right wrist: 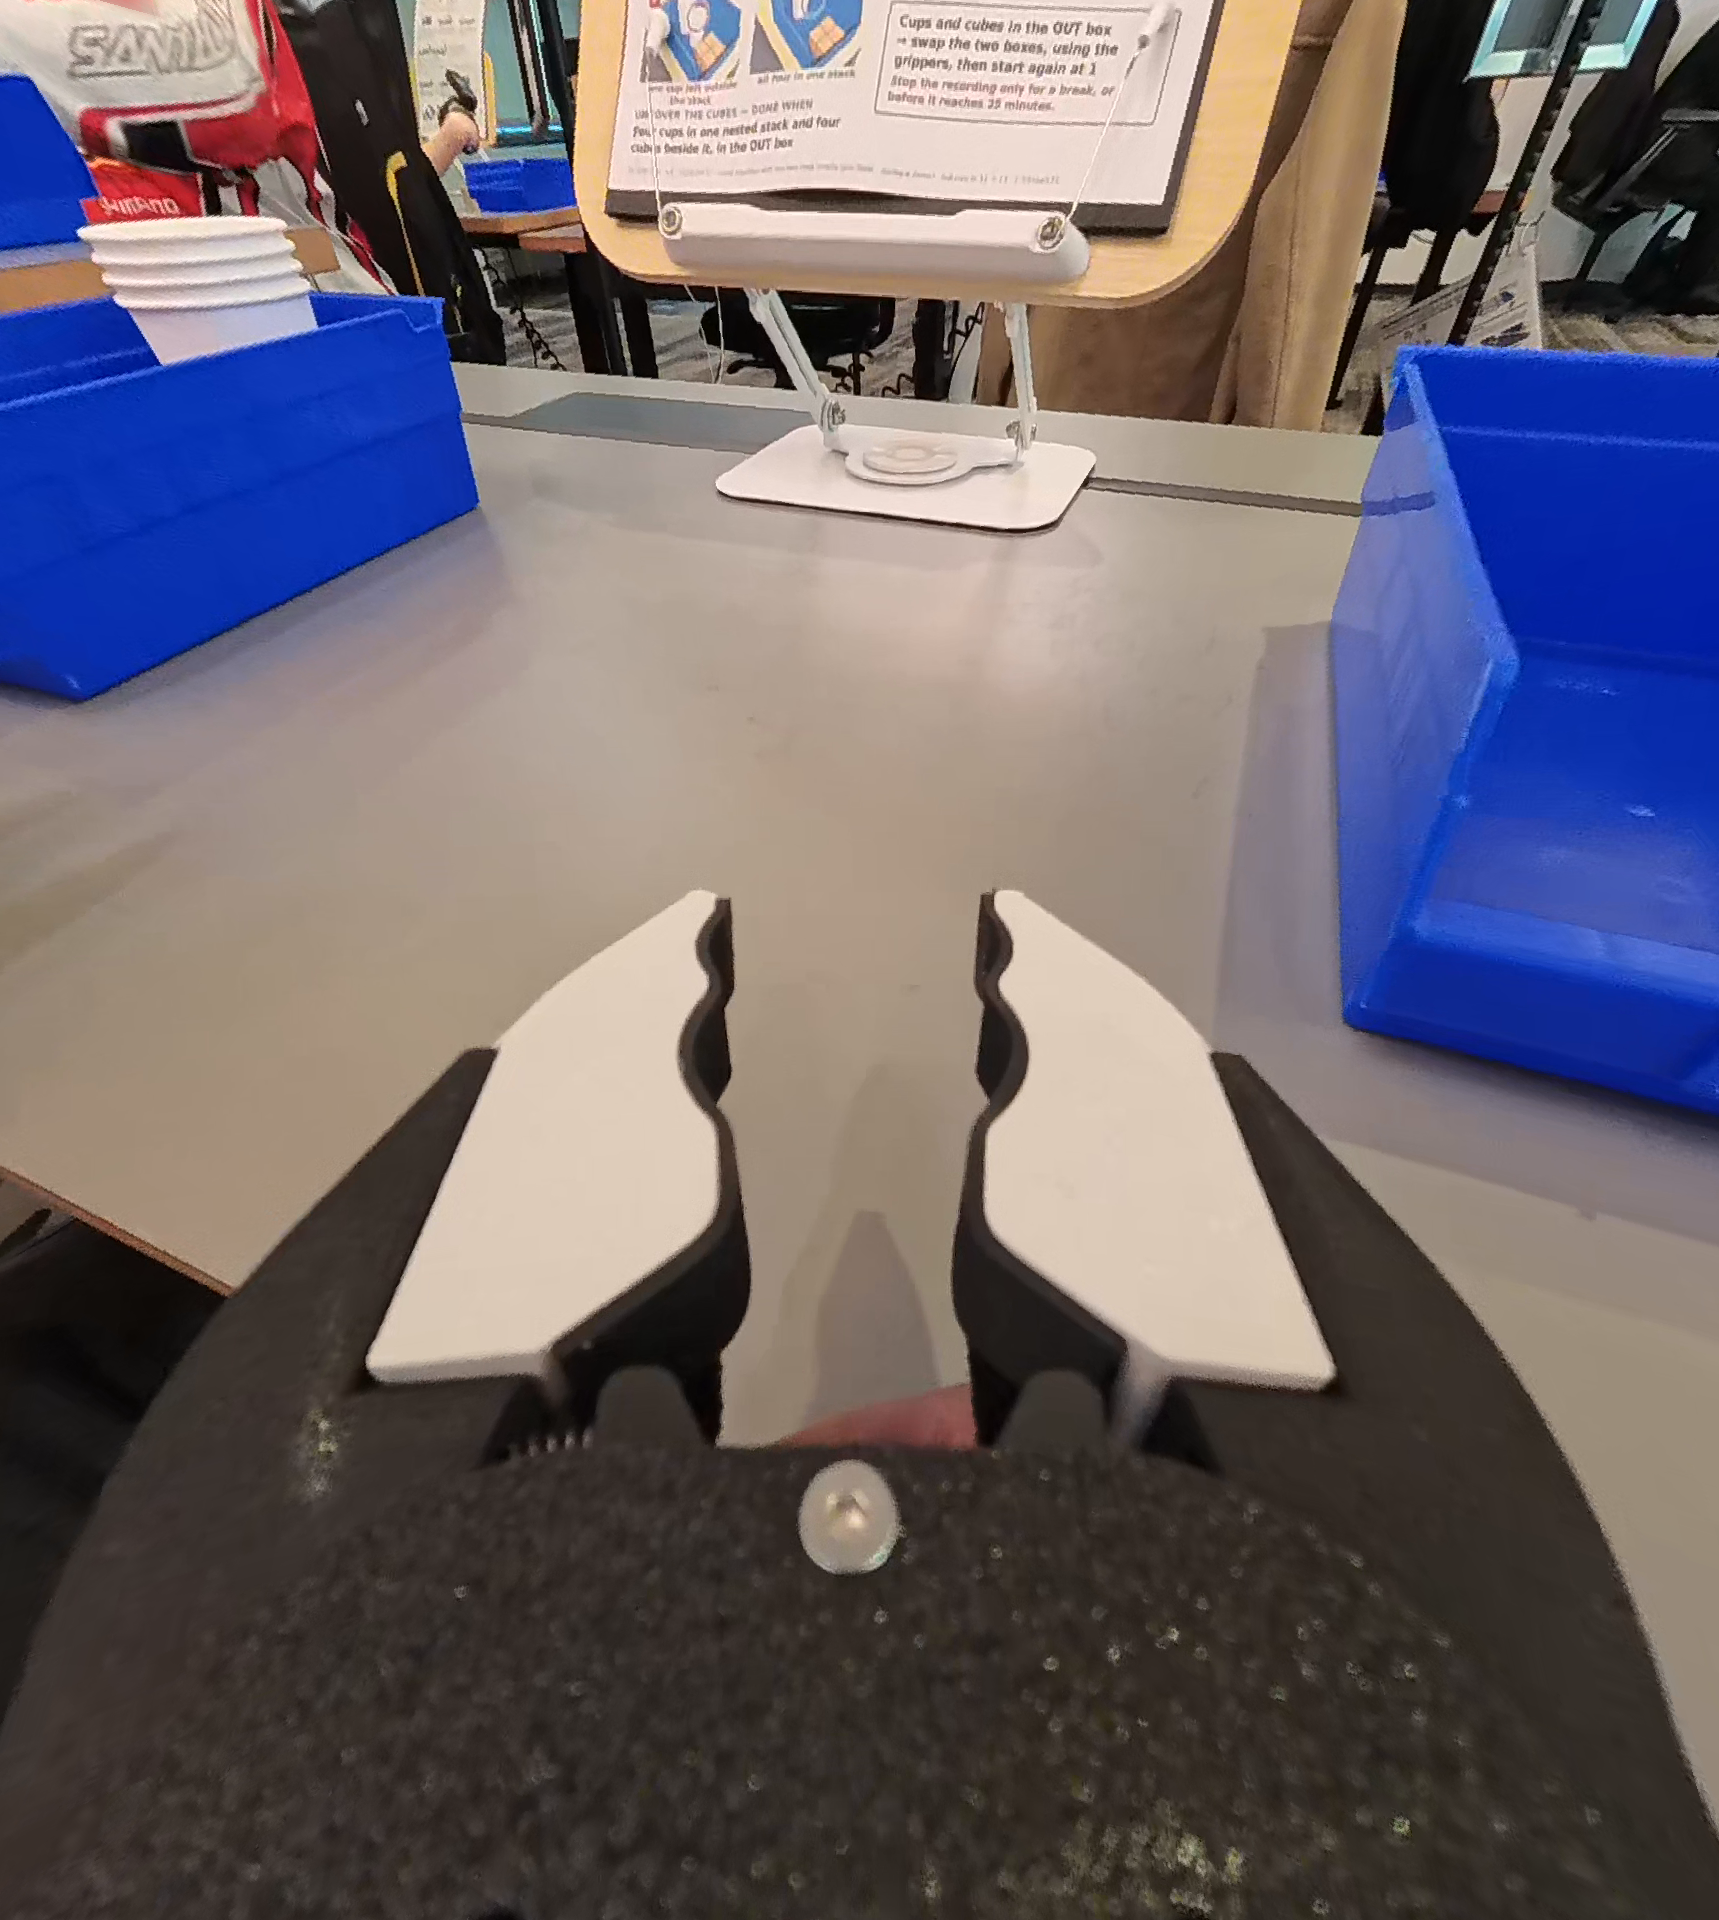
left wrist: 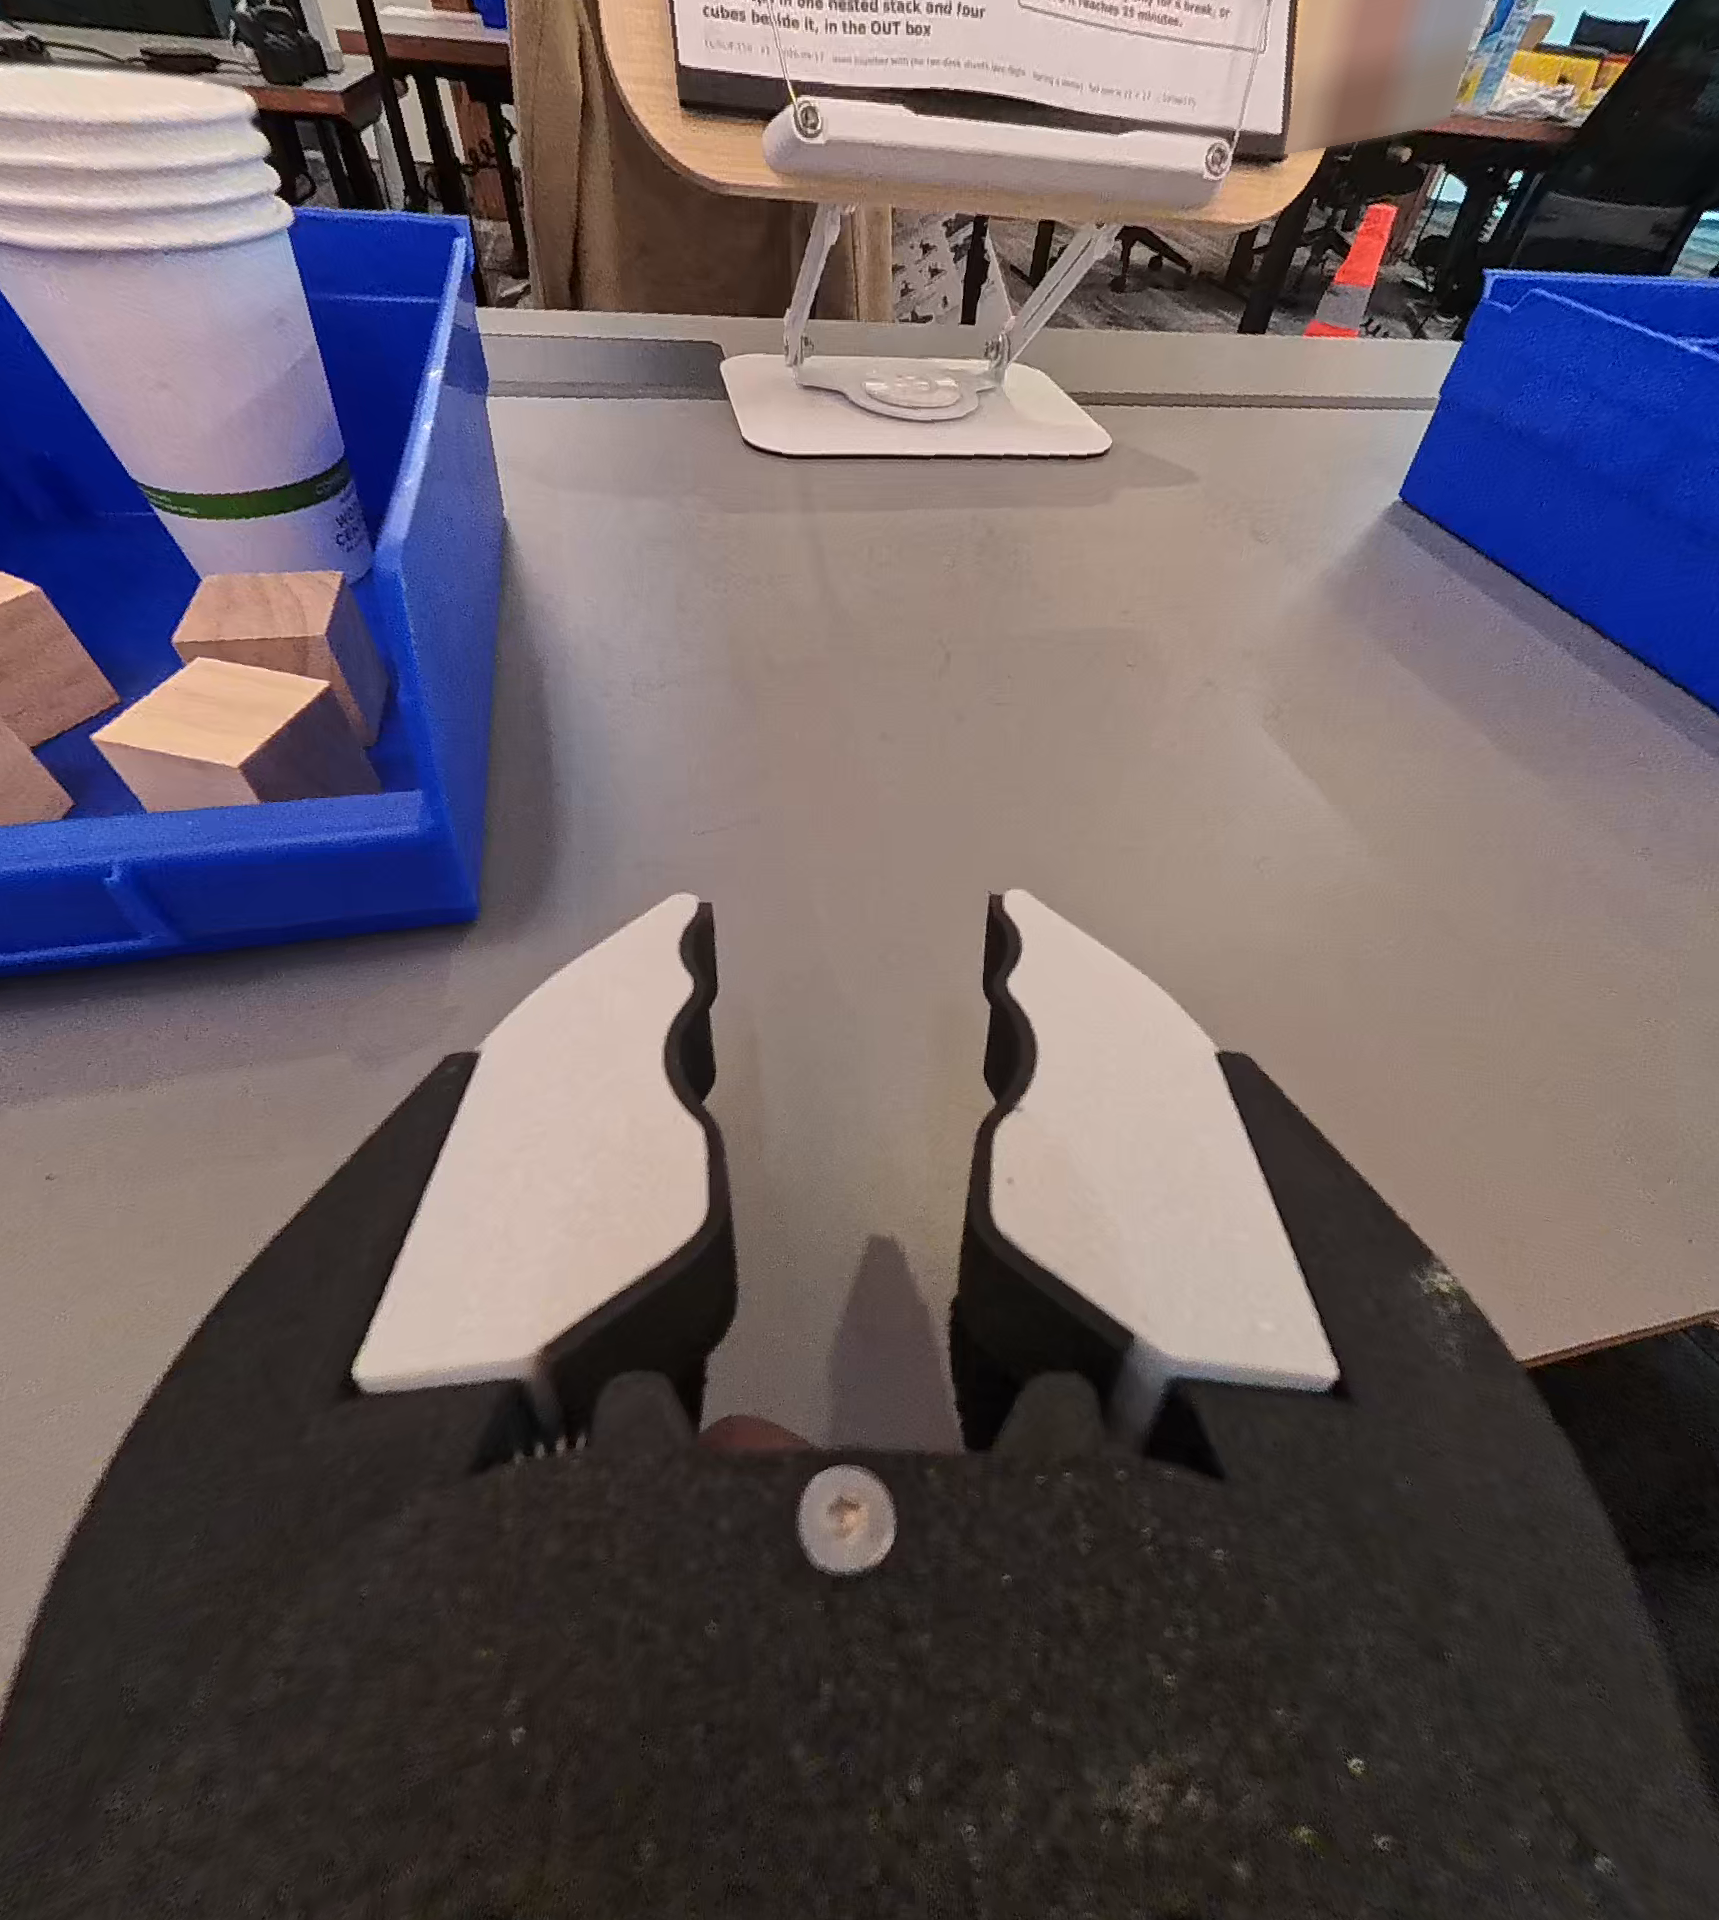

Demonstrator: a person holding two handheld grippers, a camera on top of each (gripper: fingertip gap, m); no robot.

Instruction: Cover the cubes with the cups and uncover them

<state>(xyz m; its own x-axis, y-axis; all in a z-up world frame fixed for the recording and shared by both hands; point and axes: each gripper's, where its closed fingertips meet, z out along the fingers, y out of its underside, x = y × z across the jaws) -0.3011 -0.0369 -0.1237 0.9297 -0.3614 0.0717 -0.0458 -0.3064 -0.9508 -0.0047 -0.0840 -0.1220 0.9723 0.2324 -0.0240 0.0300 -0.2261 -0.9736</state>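
A nested stack of white paper cups (left wrist: 148, 291) stands in the blue bin (left wrist: 439, 582) at the left, with several wooden cubes (left wrist: 242, 727) lying in front of it. The stack also shows in the right wrist view (right wrist: 206, 286), above that bin's wall (right wrist: 190, 478). My left gripper (left wrist: 847, 920) is open and empty, low over the grey table, right of the bin's front corner. My right gripper (right wrist: 853, 914) is open and empty over the middle of the table, left of a second blue bin (right wrist: 1582, 810), which holds nothing.
A white stand (left wrist: 917, 400) holds an instruction board (left wrist: 990, 94) at the table's far edge, also in the right wrist view (right wrist: 907, 478). The second bin's wall (left wrist: 1624, 499) shows at the right. The table's near edge (right wrist: 65, 1205) runs close behind my grippers.
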